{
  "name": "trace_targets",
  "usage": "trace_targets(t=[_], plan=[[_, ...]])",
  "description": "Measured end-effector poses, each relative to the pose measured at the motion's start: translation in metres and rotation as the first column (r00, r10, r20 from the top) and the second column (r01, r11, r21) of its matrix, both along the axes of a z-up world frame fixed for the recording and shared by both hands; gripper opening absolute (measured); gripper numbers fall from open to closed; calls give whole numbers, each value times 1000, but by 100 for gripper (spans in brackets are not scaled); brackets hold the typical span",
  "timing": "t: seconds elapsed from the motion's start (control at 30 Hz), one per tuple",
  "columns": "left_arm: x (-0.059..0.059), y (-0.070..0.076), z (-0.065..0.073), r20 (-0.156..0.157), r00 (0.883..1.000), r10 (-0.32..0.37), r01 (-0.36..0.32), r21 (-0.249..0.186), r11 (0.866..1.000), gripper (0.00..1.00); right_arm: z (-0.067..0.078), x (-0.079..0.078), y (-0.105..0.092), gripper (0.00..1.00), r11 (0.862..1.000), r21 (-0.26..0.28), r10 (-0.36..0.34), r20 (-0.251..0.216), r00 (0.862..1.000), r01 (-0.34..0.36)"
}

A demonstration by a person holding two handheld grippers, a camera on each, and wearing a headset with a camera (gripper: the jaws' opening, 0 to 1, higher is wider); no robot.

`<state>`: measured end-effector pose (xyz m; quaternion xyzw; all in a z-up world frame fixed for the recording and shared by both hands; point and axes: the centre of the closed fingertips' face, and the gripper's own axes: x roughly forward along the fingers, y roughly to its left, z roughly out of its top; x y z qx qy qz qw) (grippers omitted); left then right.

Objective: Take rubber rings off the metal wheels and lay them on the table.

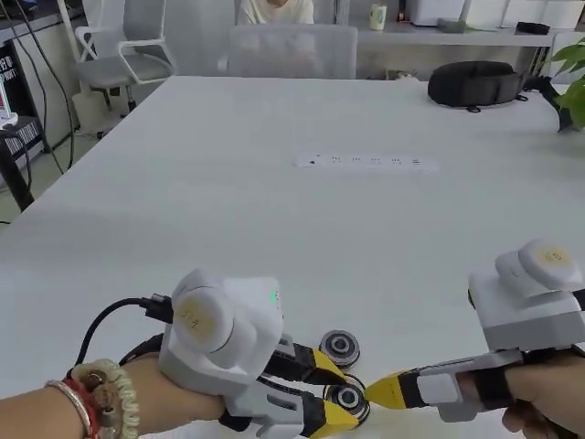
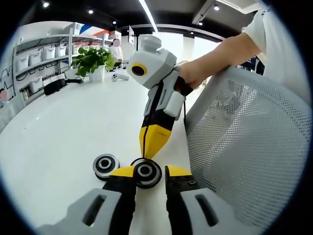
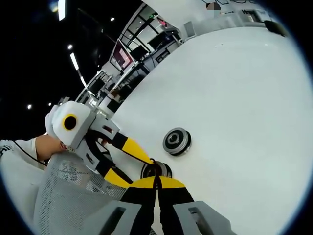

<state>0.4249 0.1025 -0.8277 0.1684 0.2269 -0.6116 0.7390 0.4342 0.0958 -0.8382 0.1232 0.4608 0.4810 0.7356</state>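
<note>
Wheel (image 2: 147,174) clamped in L gripper (image 1: 351,391); R gripper (image 3: 155,178) shut, pinching its rubber ring (image 2: 137,160).

1 wheel (image 1: 347,400) between left claw's (image 1: 345,391) jaws, 2nd wheel (image 1: 339,347) just behind, power strip (image 1: 366,162) farther back

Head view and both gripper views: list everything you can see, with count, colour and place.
table: one, white, under everything.
wheels: two, metal with black rims, near the table's front edge; one wheel lies free, the other sits between the left fingers.
ring: one, black, thin, at the right gripper's tip on the held wheel.
power strip: one, white, mid-table.
cushion: one, black, far right of the table.
plant: one, green, right edge.
chairs: two, grey, beyond the table.
left gripper: white, yellow-black fingers, around the wheel.
right gripper: same colours, fingers shut, apparently on the ring.
bracelets: beaded, on the left wrist.
</note>
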Motion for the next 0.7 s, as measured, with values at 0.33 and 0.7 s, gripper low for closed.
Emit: trace_targets(t=[0.33,0.7], plan=[[2,-6,20,38,999,2,-1,-43,999,29,0,0,0,0,1000,4,-2,-5,1000,2],[-6,-12,44,52,998,-46,49,-45,998,47,2,4,-2,0,1000,-11,7,27,1000,-7]])
